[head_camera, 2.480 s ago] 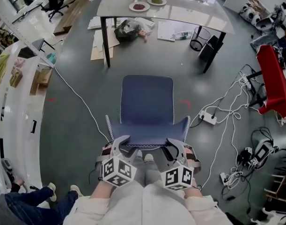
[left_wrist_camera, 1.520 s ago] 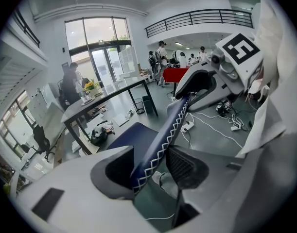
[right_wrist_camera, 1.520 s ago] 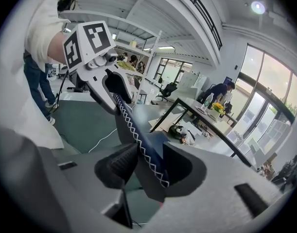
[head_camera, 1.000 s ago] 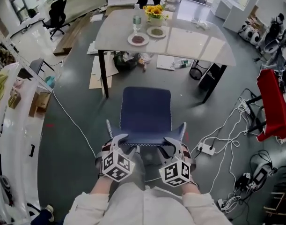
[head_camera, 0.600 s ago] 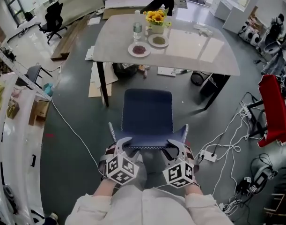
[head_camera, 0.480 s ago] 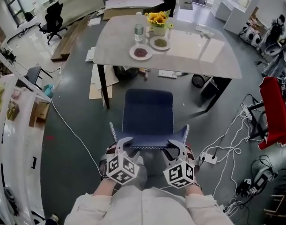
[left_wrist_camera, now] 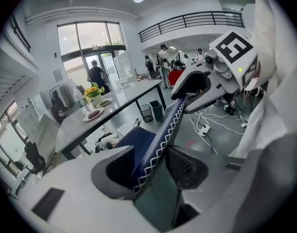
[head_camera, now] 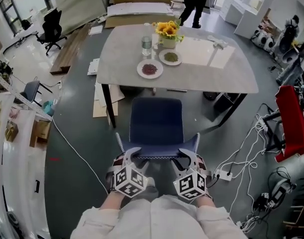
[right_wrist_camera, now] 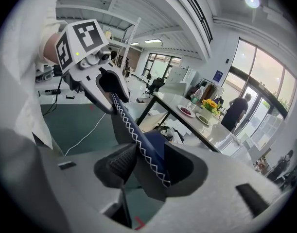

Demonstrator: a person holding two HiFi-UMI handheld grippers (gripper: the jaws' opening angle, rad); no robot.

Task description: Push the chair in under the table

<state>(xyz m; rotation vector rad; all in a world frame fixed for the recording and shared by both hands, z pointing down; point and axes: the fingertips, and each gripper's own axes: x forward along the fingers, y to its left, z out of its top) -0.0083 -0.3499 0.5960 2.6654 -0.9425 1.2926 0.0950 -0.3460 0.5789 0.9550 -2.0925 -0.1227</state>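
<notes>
The chair (head_camera: 156, 121) has come nearer the table (head_camera: 226, 76) (seat just short of its edge). The left gripper (head_camera: 133, 154) and right gripper (head_camera: 184, 156), jaws wide, clamp its backrest (head_camera: 156, 152). I must push further.

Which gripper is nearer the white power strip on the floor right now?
Right. The right gripper, clamped on the right end of the backrest, is just left of the power strip in the head view; the left gripper, clamped at its left end, is farther away.
</notes>
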